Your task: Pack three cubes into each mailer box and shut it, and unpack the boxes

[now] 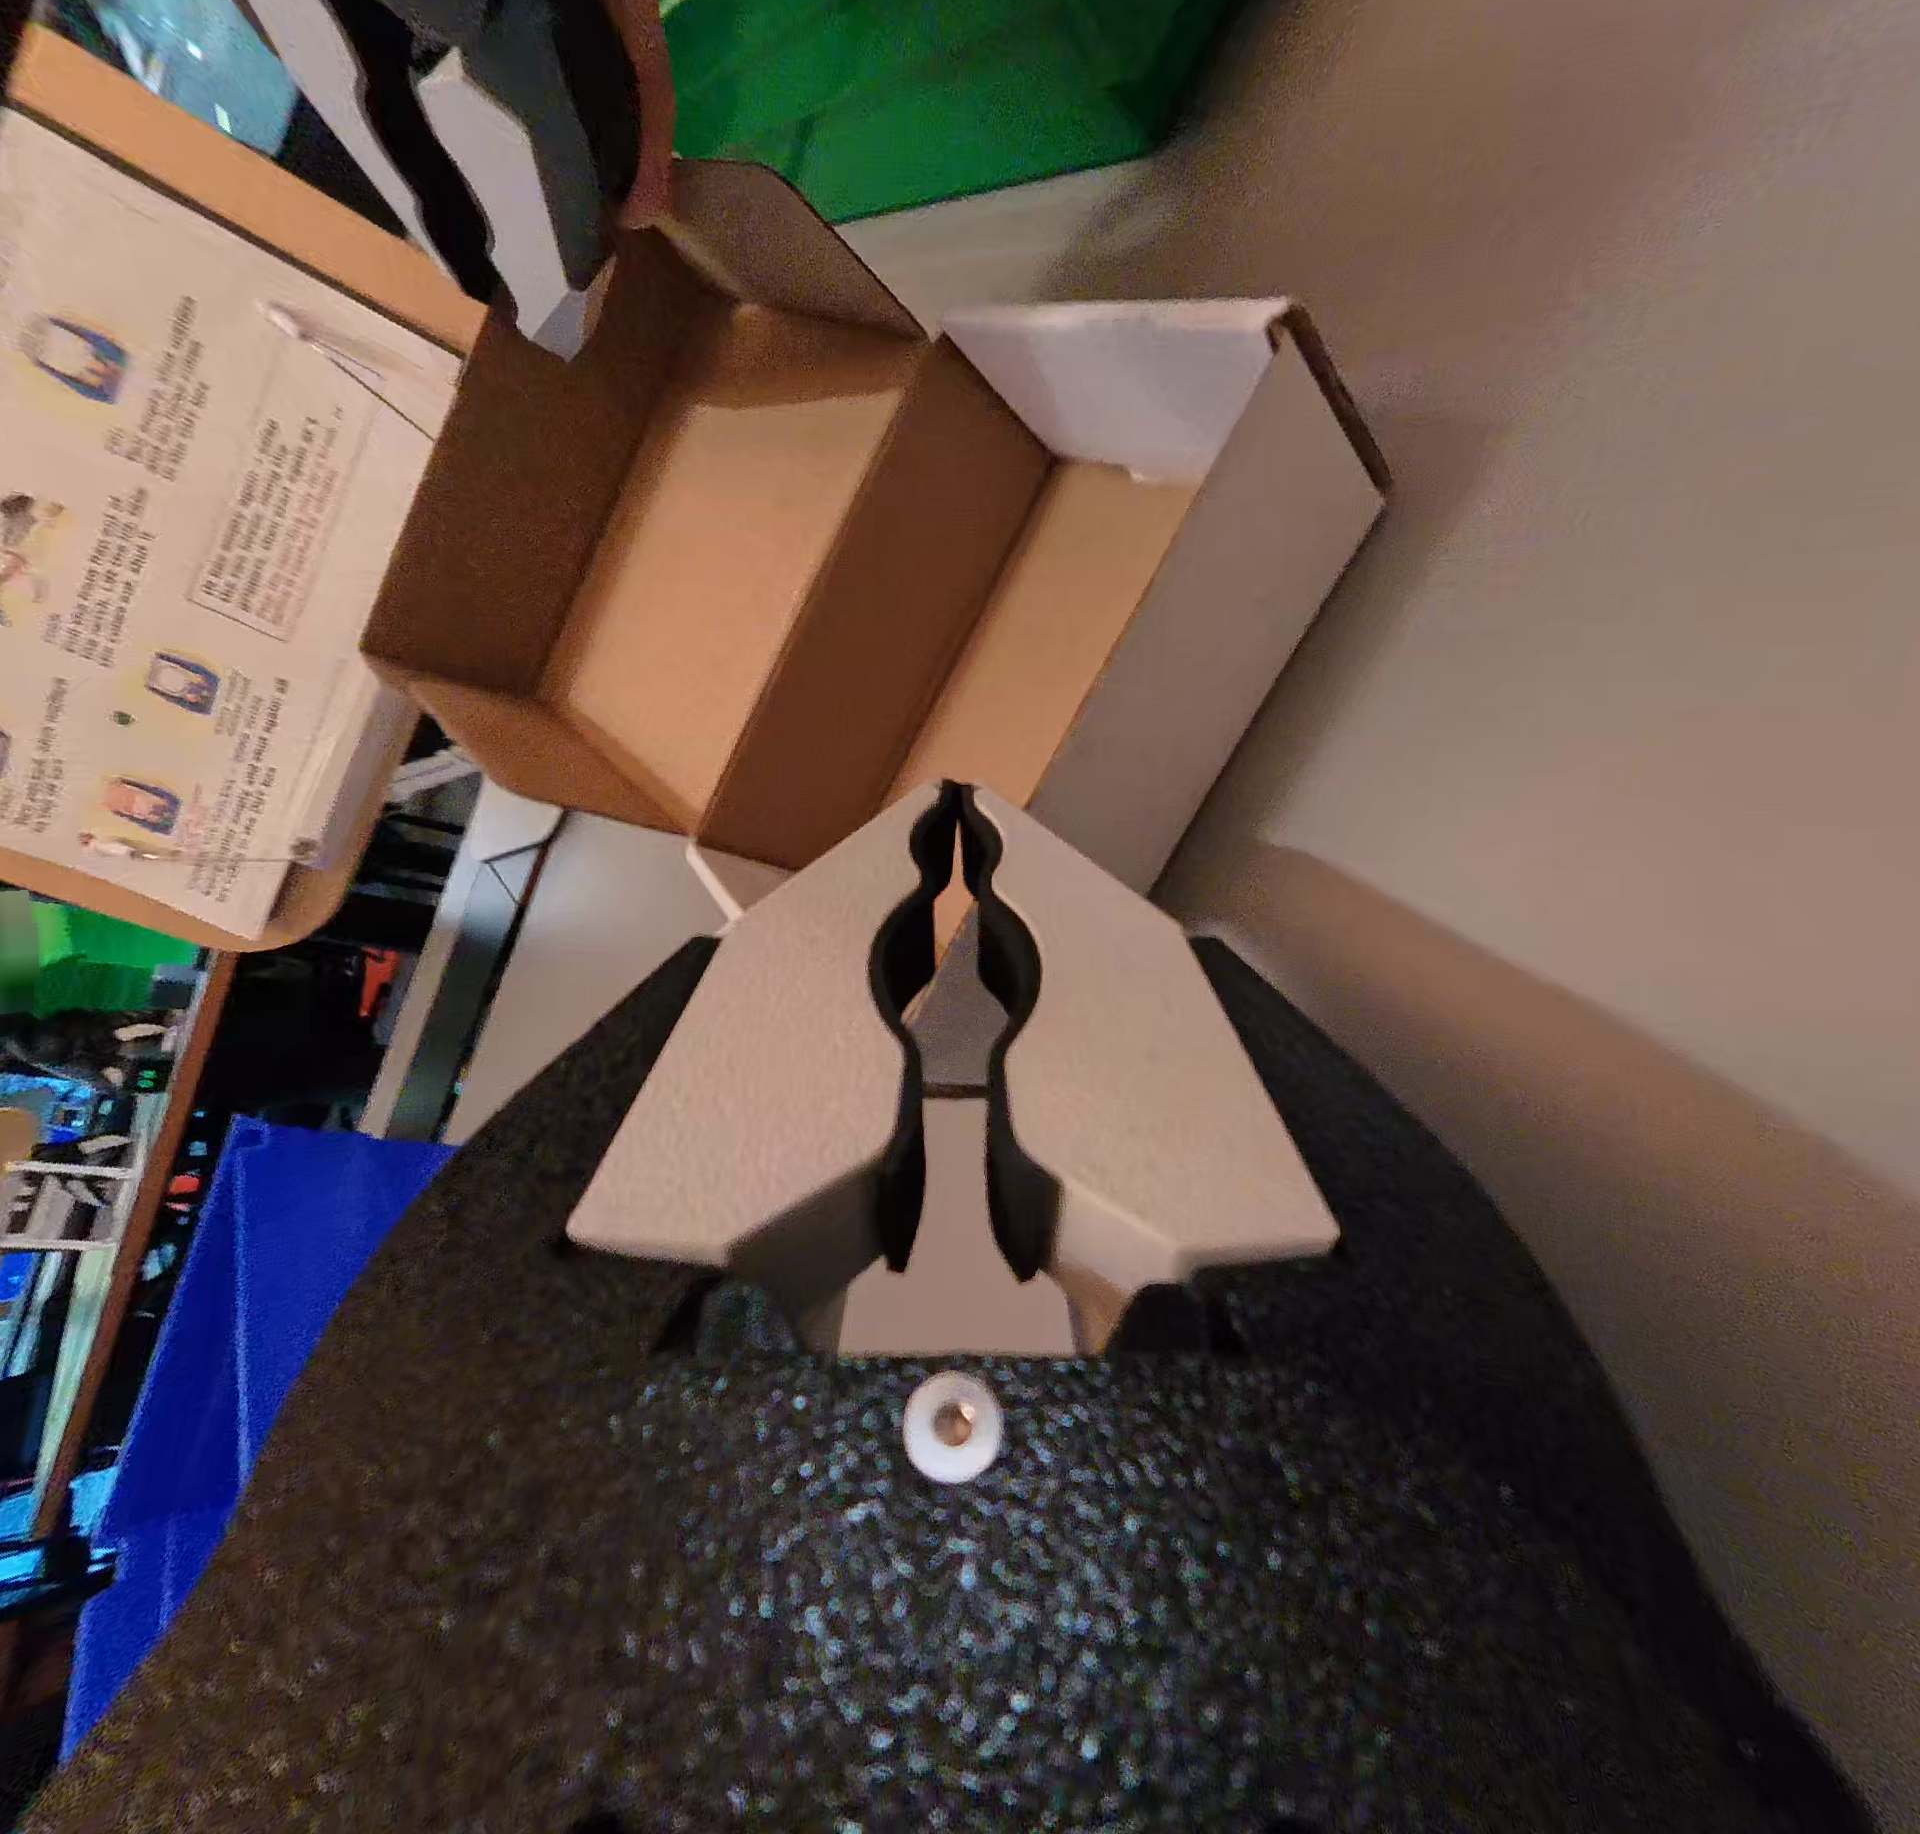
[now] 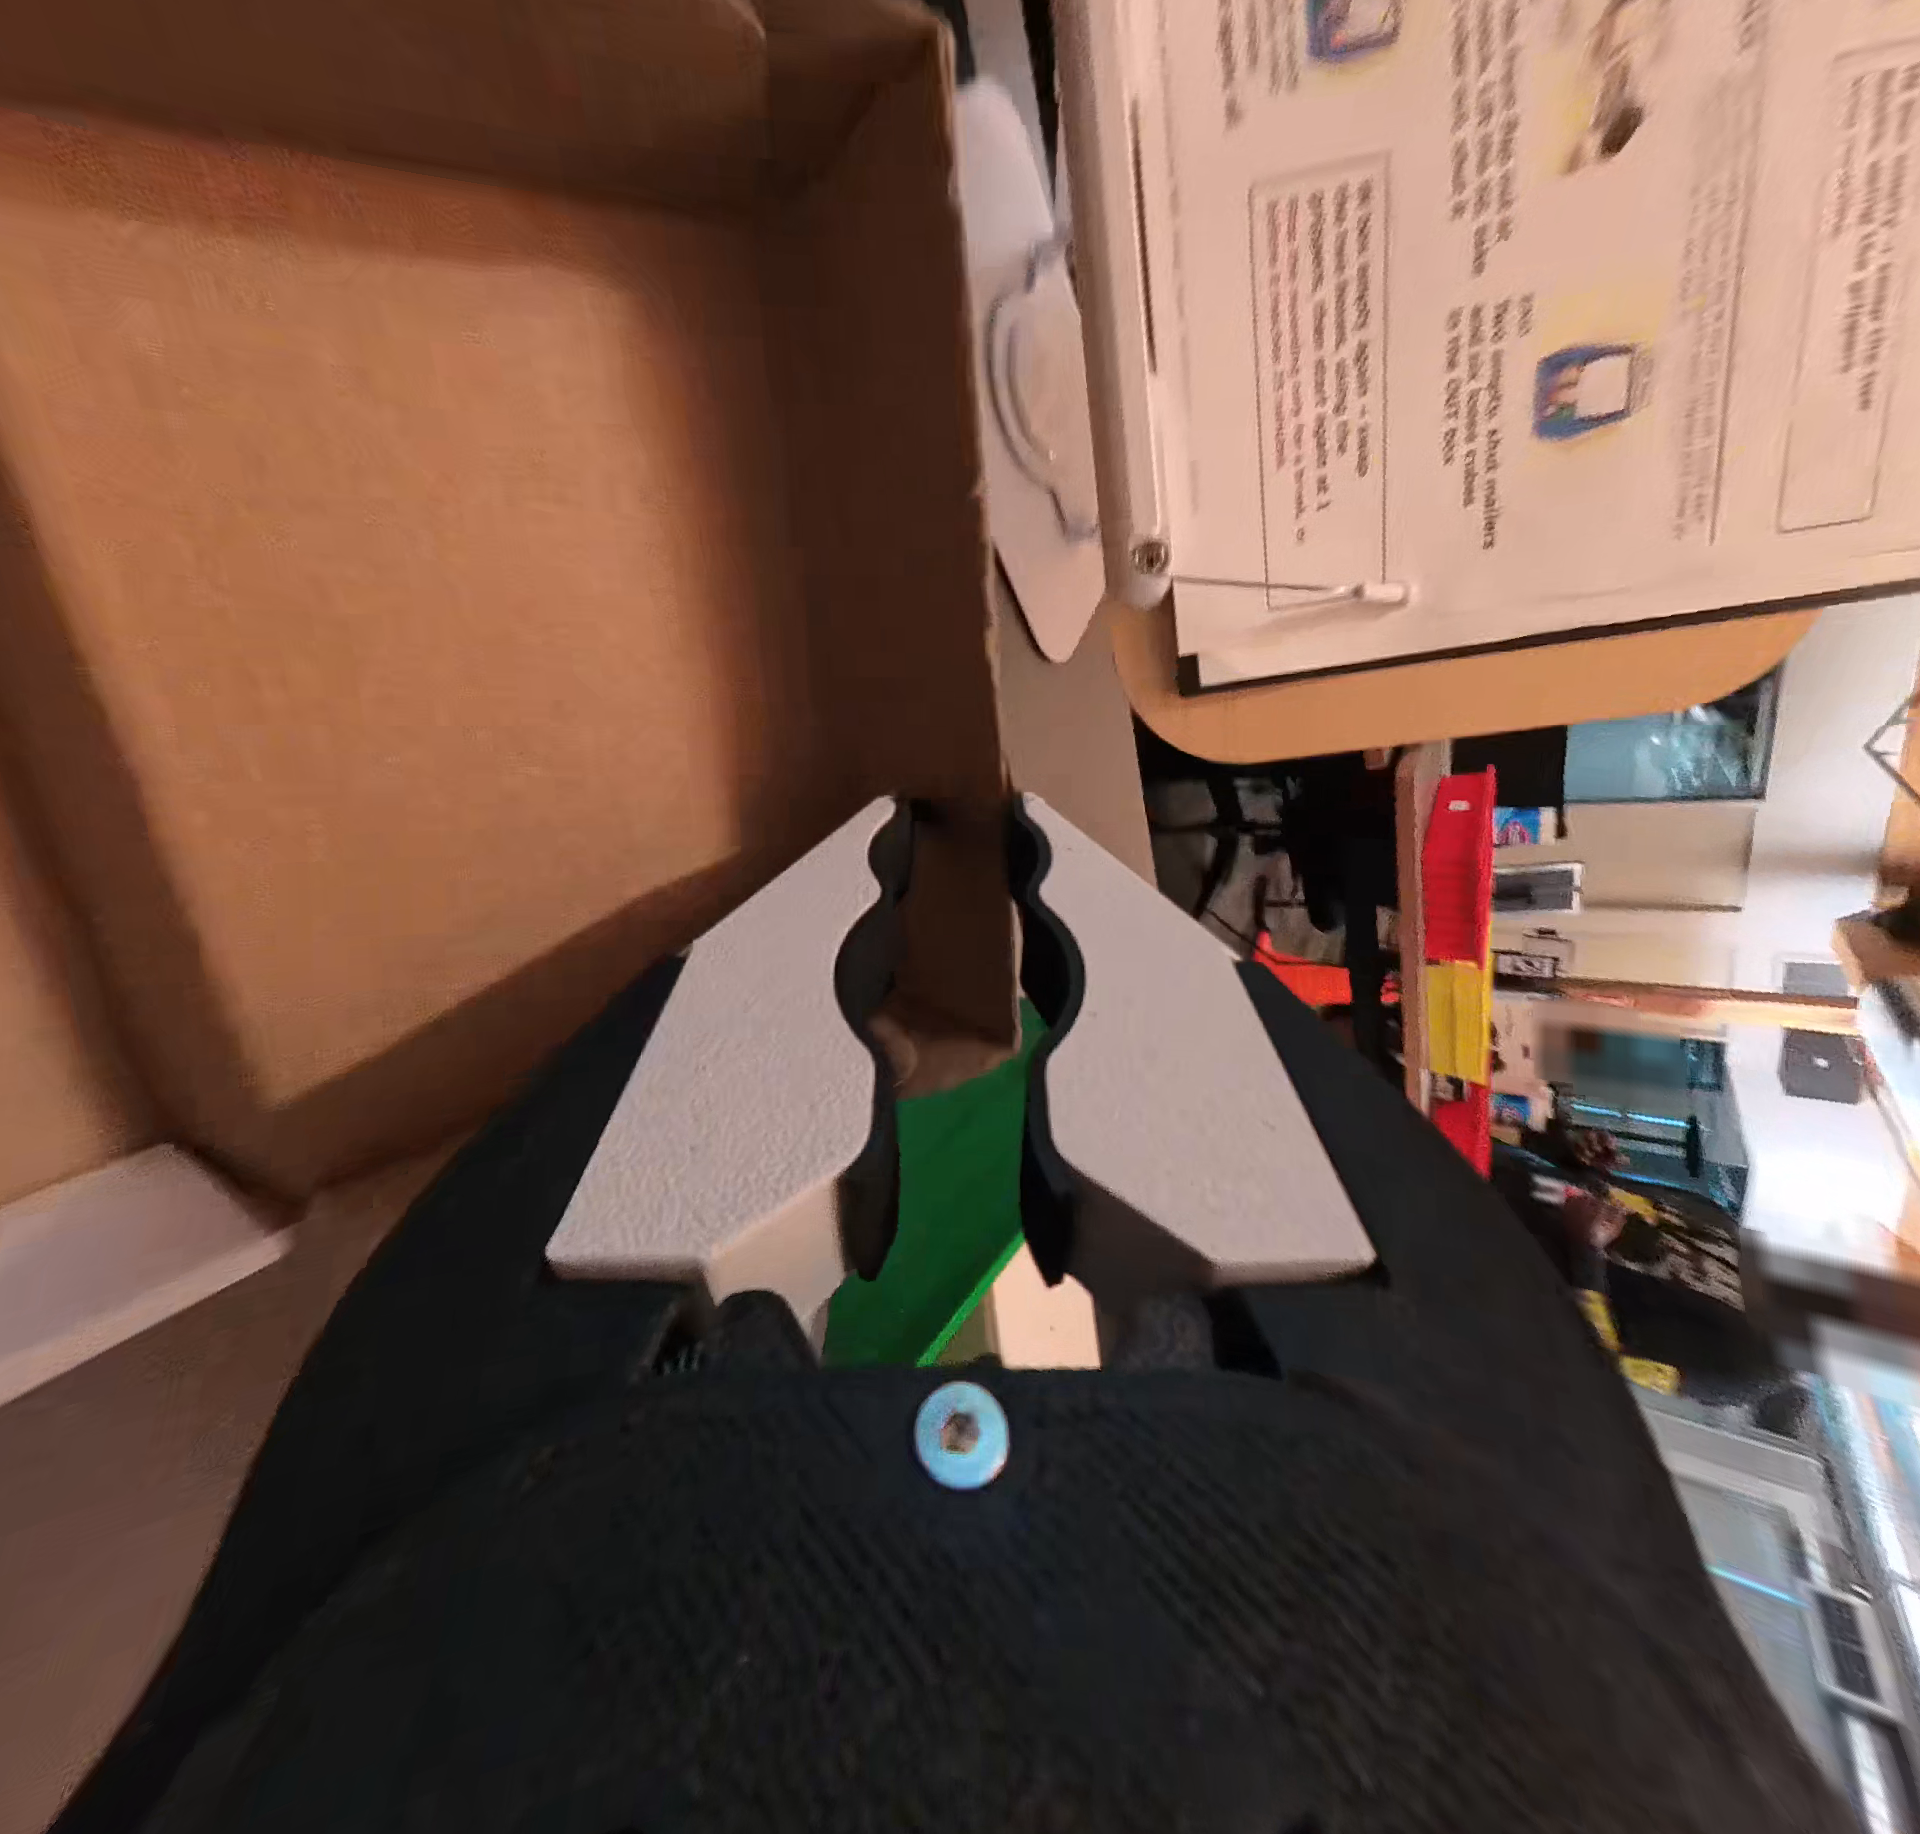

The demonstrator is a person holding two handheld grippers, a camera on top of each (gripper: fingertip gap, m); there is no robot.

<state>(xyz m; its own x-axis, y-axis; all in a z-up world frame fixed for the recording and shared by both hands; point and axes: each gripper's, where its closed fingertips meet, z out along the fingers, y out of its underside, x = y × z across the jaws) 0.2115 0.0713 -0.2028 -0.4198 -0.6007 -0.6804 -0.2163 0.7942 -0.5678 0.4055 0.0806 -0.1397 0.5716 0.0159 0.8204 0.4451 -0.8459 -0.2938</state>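
An open mailer box (image 1: 727,589), white outside and brown inside, is held on its side next to the grey table top (image 1: 1610,641). No cube shows inside it. My left gripper (image 1: 956,808) is shut, its tips pinched on the near edge of the box's wall. My right gripper (image 2: 956,818) is shut on a brown side wall of the same box (image 2: 364,537). It also shows at the far end of the box in the left wrist view (image 1: 561,309). The box's white flaps (image 1: 1101,392) stand out to one side.
A green bin (image 1: 935,70) stands beyond the box and shows under my right gripper (image 2: 935,1213). A blue bin (image 1: 260,1317) is near my left gripper. A printed instruction board (image 1: 187,537) (image 2: 1455,278) stands close beside the box. Cluttered shelves (image 2: 1455,953) lie beyond.
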